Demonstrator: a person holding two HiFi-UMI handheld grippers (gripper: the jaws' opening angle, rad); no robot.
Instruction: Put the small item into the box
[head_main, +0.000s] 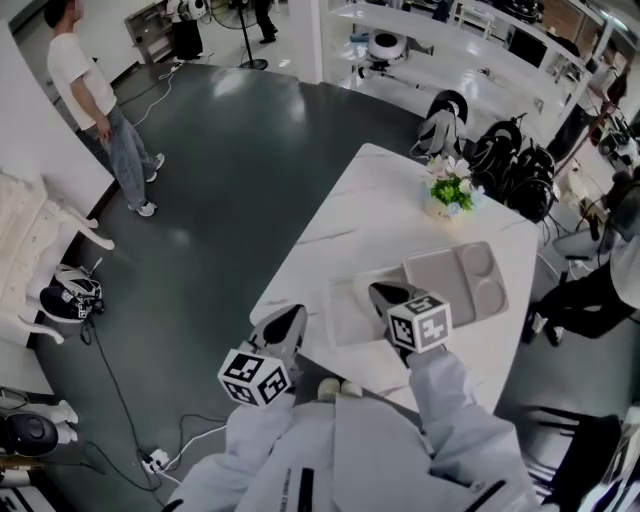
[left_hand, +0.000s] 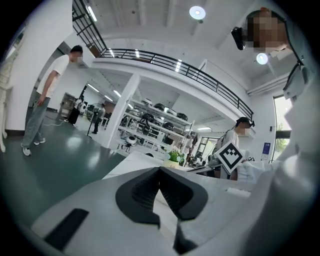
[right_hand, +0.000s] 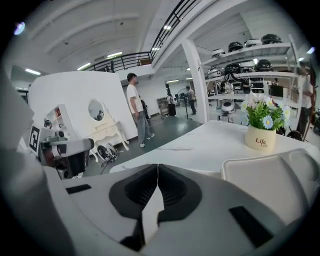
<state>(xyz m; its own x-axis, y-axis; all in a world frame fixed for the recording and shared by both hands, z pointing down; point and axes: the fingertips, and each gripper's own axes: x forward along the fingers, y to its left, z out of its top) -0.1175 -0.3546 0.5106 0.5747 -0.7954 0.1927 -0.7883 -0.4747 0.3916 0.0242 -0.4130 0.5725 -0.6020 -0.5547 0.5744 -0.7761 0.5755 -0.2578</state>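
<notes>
Now, your left gripper (head_main: 298, 314) hangs at the white table's (head_main: 360, 220) near edge, well short of the flower pot (head_main: 447, 200), jaws pressed together on nothing. Your right gripper (head_main: 377, 291), likewise clenched and empty, sits just beside the grey compartment tray (head_main: 470, 275) lying near the flower pot. Where the small item lies, no view shows.

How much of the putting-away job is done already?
Nothing looks done yet. The compartments of the grey box on the table look empty, and I can't spot a small item anywhere. In hand: nothing; the left gripper and right gripper are both shut and empty. Left: find the item, pick it up, drop it in.
</notes>
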